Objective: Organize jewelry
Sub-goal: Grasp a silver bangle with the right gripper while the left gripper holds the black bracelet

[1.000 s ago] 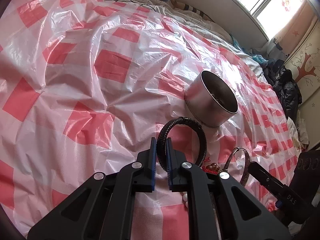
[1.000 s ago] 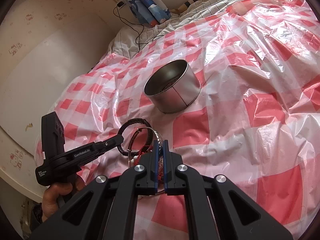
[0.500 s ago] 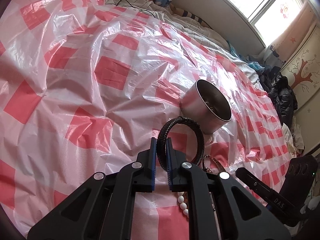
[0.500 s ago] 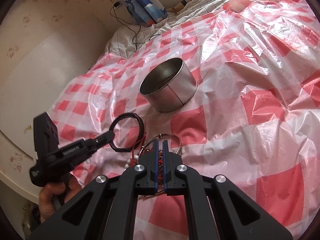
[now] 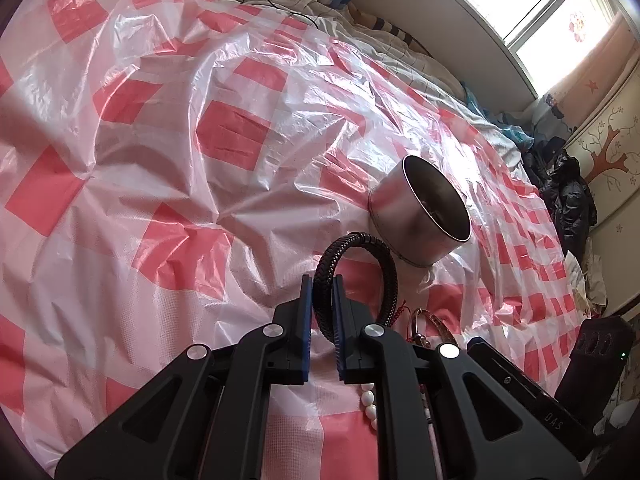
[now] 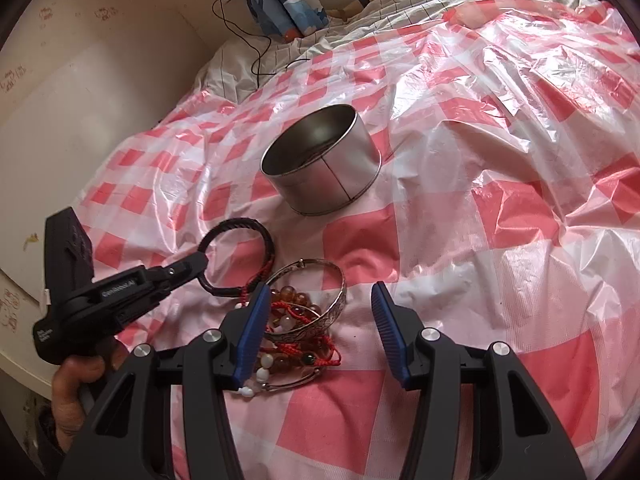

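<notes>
the left gripper (image 5: 321,296) pinches a black braided bracelet (image 5: 390,272), a stiff woven ring standing upright between its ribbed blue pads and lifted clear of the sheet. the right gripper (image 6: 318,312) has just been opening; its jaws stand apart, gripping nothing, poised over a tangled heap: an engraved silver bangle (image 6: 338,300), amber beads (image 6: 294,298), knotted red cord (image 6: 316,350), white beads (image 6: 260,374). beyond it sits a round, smooth-walled metal tin (image 6: 332,178), open-topped, on crinkly glossy red-and-white checked plastic sheet (image 6: 500,220). a hand (image 6: 74,376) holds the left gripper's handle.
</notes>
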`<state>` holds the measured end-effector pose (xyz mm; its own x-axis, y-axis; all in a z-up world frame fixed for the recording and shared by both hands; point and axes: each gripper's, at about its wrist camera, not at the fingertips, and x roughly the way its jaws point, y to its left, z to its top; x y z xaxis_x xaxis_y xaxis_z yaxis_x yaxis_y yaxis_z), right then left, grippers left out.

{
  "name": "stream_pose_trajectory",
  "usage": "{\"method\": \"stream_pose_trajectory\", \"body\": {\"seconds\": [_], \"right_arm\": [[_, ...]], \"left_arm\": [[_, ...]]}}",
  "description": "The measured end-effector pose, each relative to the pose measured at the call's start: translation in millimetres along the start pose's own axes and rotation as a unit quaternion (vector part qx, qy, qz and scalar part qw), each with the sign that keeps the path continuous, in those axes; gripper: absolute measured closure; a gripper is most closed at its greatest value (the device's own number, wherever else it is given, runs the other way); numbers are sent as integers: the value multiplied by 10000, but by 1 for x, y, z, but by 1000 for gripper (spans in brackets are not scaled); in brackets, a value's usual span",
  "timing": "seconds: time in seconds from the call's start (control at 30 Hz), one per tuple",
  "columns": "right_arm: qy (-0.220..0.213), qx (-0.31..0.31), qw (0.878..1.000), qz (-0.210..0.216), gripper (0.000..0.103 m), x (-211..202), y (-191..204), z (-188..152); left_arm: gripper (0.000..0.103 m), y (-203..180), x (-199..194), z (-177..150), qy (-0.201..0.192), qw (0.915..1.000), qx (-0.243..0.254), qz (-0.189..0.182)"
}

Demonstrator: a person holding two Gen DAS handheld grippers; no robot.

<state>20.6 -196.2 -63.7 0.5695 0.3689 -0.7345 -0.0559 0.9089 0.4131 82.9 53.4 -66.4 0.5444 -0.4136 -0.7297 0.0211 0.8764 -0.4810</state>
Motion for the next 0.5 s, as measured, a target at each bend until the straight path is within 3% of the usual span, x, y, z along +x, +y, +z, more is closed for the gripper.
{"method": "stream_pose_trajectory", "body": {"seconds": [0.1,0.23,0.33,0.5], "right_arm": [[186,27,9998,0,54,14,0,0],[212,-185,9993,-244,75,21,6,0],[169,-137,9995,-215,96,17,3,1],[107,287,9992,244,97,10,-8,2]], "left_arm": [[94,1,2,-1,28,10000,10,52],[94,8,12,-4,233,9995,-113,174],[94,8,22,-7,447,9987,-78,238],[94,1,22,-10,413,9986,125,300]]}}
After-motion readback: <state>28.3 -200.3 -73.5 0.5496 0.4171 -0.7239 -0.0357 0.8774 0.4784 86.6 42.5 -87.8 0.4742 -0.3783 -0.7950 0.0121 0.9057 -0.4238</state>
